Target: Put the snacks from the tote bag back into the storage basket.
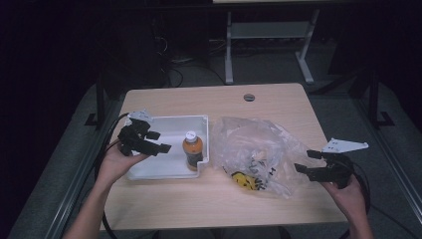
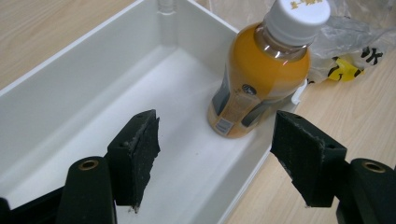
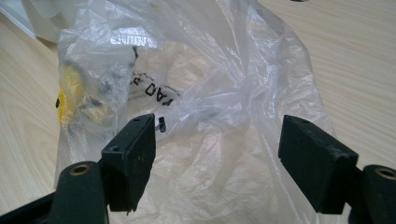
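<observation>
Bottle (image 1: pixel 192 150) of orange drink stands upright in a white tray (image 1: pixel 164 172), its long axis vertical and its white cap (image 2: pixel 300 15) pointing straight up. It sits in the tray's right end, close to the near-right corner, at about nine o'clock from the table's middle. Nothing else lies in the tray.

Nearest the viewer in the high view, two forearms come up from six o'clock. The person's left hand (image 1: pixel 115 162) holds the left gripper (image 1: pixel 155 142) over the tray's left end, aimed toward three o'clock at the bottle. In the left gripper view its two black jaws stand wide apart with nothing between them; the bottle is ahead of them, untouched. The right hand (image 1: pixel 348 195) holds the right gripper (image 1: pixel 304 162) at about four o'clock, aimed toward nine o'clock. Its jaws are also spread wide and grasp nothing, though the bag's edge lies just in front of them.

A crumpled clear plastic bag (image 1: pixel 259 149) lies on the wooden table (image 1: pixel 199 199) just right of the tray. Inside it, near the front edge, is a yellow and black item (image 1: pixel 246 180), too blurred to identify.

Farther back, at twelve o'clock, a round grey cable port (image 1: pixel 249 97) is set in the tabletop.
</observation>
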A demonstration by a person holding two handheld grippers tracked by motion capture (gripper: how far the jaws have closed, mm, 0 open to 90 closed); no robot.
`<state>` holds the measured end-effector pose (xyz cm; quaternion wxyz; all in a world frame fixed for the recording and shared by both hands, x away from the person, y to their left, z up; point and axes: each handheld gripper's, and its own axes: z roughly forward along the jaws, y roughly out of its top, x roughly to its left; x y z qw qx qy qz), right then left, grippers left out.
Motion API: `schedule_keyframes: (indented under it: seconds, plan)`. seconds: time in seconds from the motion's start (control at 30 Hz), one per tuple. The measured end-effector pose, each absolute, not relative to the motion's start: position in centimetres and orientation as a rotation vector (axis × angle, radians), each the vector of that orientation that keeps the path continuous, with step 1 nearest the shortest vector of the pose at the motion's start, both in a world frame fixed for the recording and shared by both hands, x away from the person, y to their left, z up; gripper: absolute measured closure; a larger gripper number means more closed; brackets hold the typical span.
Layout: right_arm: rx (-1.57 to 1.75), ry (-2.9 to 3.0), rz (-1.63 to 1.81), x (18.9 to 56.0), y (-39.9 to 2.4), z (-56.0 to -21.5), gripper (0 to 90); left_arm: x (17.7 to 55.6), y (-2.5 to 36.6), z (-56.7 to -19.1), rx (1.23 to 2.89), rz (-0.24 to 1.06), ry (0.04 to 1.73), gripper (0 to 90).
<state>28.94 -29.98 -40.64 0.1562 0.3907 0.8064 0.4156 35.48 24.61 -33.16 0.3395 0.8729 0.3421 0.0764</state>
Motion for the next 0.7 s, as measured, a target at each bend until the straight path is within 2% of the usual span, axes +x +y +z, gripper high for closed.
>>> schedule_keyframes:
  seconds: [0.7]
  plan:
    - [1.13,2.307,1.188,28.9,-30.1,-40.7,26.9,34.2,26.8,-35.5,2.243,0.197,0.937,28.9]
